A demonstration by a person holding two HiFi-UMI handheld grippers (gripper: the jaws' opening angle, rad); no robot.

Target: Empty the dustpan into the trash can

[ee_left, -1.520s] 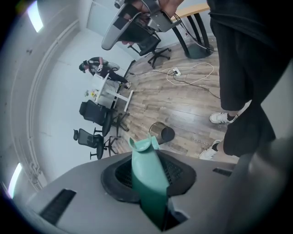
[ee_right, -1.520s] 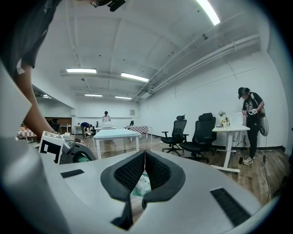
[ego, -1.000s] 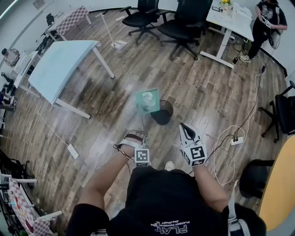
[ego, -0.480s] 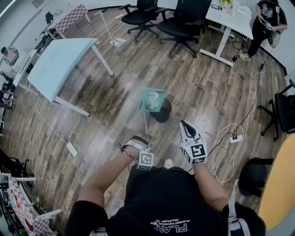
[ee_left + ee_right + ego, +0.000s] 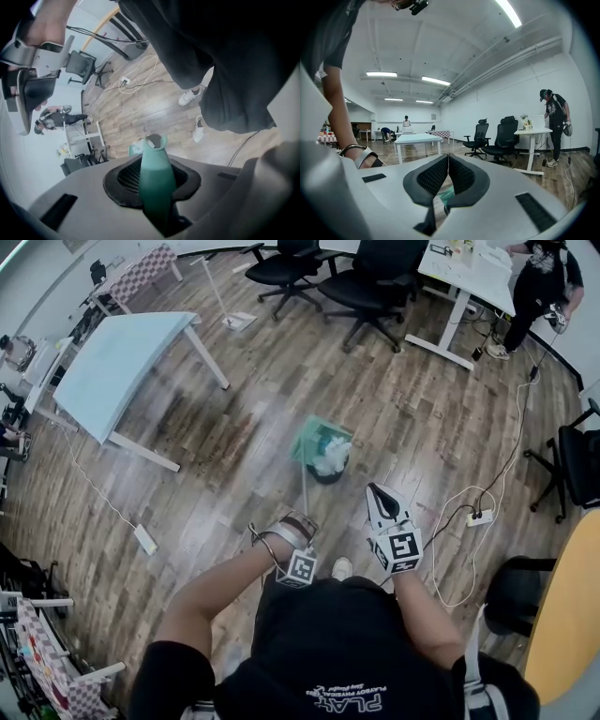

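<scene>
Holding the green dustpan [image 5: 317, 439] by its thin handle [image 5: 304, 486], your left gripper [image 5: 300, 523] points down at the floor in front of you. In the left gripper view the fingers are pressed on both sides of the green handle, so the grip is narrow and tight around it. The handle runs away from you to the pan at its far end.

The pan sits over the black trash can [image 5: 330, 474], which stands on the wood floor [image 5: 234, 427] a little way in front of your feet. The pan covers the far left part of the can's mouth. Some crumpled white paper [image 5: 328, 456] shows right where the pan's edge meets the can. You cannot tell from here if the paper is in the pan or already in the can.

Your right gripper [image 5: 379, 495] is just to the right of the left one, near the can but not touching it. In the right gripper view its black pads meet at the tips and nothing is between them. It points almost level across the room.

A white power strip [image 5: 480, 518] with its cord lies on the floor to the right. A light blue table [image 5: 122, 371] stands far off on the left. Black office chairs [image 5: 366, 287] and a white desk [image 5: 469, 277] are at the far side, and a person [image 5: 539, 277] stands by the desk.
</scene>
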